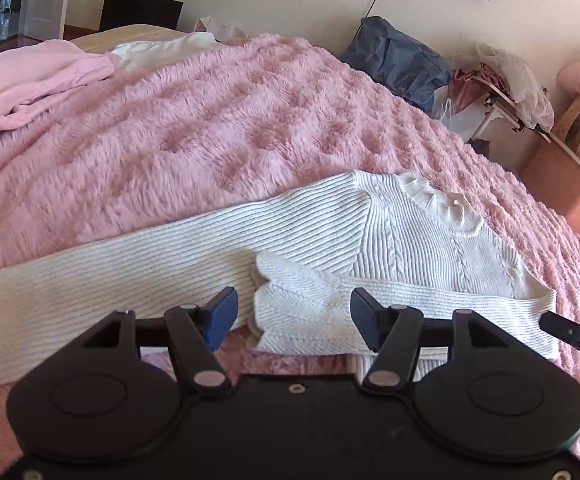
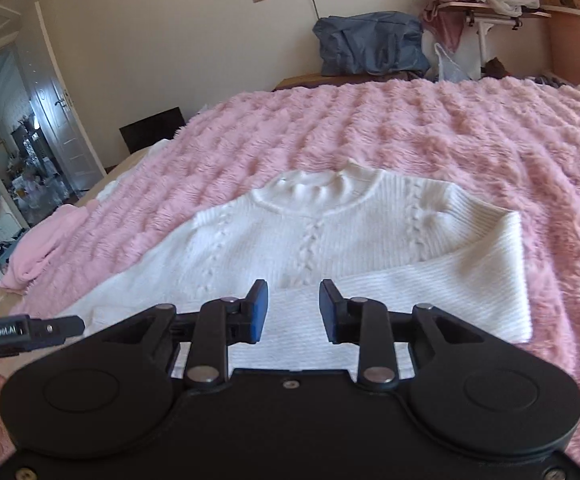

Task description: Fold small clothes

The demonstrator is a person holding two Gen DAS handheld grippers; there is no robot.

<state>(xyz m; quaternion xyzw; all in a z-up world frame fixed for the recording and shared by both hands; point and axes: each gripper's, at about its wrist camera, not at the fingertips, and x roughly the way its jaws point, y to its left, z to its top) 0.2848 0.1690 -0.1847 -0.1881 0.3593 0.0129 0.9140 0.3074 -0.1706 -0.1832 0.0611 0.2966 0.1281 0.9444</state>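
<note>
The left gripper (image 1: 293,322) is closest, its jaws spread wide with nothing pinched; a folded sleeve end (image 1: 290,304) lies just past them. The right gripper (image 2: 293,312) has its jaws partly apart over the knit, holding nothing. The white sweater (image 2: 329,232) lies flat on the fluffy pink blanket (image 2: 409,132), one sleeve (image 2: 449,292) folded across the front and the other (image 1: 110,272) still stretched out long. That folded sleeve may slide back, since nothing holds it. The soft blanket may bunch under the sweater when a gripper tugs, making the fold crooked.
</note>
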